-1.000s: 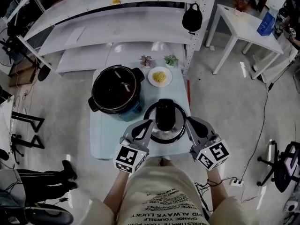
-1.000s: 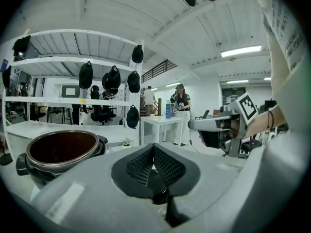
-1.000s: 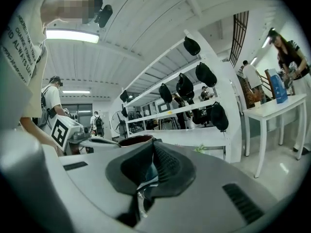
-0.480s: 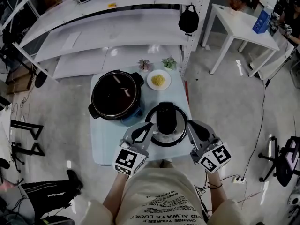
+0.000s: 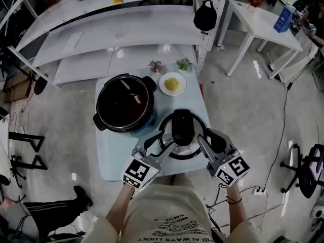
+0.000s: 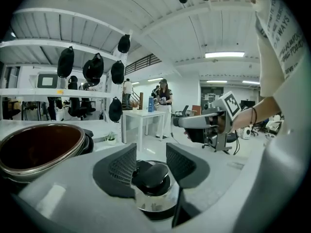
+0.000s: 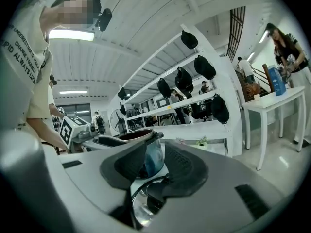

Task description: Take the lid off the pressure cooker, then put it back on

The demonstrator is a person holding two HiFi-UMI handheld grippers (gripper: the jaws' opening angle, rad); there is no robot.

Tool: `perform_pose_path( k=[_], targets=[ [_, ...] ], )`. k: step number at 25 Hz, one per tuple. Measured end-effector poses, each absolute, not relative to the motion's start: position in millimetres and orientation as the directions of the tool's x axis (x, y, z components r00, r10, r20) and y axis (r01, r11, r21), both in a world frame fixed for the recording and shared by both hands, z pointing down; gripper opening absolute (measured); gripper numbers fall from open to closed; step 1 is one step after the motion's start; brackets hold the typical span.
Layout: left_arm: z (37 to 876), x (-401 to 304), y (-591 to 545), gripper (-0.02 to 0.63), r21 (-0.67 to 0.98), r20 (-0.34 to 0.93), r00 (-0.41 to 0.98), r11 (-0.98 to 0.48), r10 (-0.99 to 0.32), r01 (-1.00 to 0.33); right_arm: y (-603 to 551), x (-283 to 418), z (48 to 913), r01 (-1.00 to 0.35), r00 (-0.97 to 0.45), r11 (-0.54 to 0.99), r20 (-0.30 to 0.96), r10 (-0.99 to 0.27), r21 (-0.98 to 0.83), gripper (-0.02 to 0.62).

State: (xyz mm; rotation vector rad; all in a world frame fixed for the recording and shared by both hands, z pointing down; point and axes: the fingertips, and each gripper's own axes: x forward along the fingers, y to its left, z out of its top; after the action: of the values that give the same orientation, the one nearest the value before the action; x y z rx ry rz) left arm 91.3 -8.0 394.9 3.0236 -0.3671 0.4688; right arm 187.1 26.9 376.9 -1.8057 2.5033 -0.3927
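Observation:
The open pressure cooker (image 5: 124,103), black inside with a blue body, stands at the table's back left. Its round steel lid (image 5: 181,135) with a black knob lies flat on the table in front of it. My left gripper (image 5: 161,142) is at the lid's left rim and my right gripper (image 5: 206,138) at its right rim. Both have just been opening their jaws. In the left gripper view the jaws (image 6: 151,159) stand apart over the lid's knob (image 6: 153,174). The right gripper's jaws (image 7: 154,161) are apart too, above the lid's rim (image 7: 141,205), pressing on nothing.
A white plate of yellow food (image 5: 172,84) and two small potted plants (image 5: 156,65) stand at the back of the light blue table (image 5: 114,156). White shelves (image 5: 116,34) run behind it, and a white side table (image 5: 263,22) is at the far right.
Both grippers have sunk a little with the lid and now sit low at its rim. Their jaws, pinched on the rim before, have spread apart.

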Motion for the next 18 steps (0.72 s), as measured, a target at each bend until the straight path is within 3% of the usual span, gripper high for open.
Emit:
perform_pose_path(
  k=[10, 18],
  targets=[
    [429.7, 111.4, -9.0, 0.264, 0.039, 0.389, 0.908, -0.982, -0.154, -0.183, 13.6, 185.4, 418.5, -0.897, -0.428, 0.381, 0.226, -0.875, -0.223, 0.263],
    [470.6, 125.1, -10.5, 0.31, 0.021, 0.491, 0.863, -0.989, -0.117, -0.146, 3.3, 180.4, 457.6, -0.836, -0.548, 0.516, 0.301, -0.78, -0.186, 0.309]
  ],
)
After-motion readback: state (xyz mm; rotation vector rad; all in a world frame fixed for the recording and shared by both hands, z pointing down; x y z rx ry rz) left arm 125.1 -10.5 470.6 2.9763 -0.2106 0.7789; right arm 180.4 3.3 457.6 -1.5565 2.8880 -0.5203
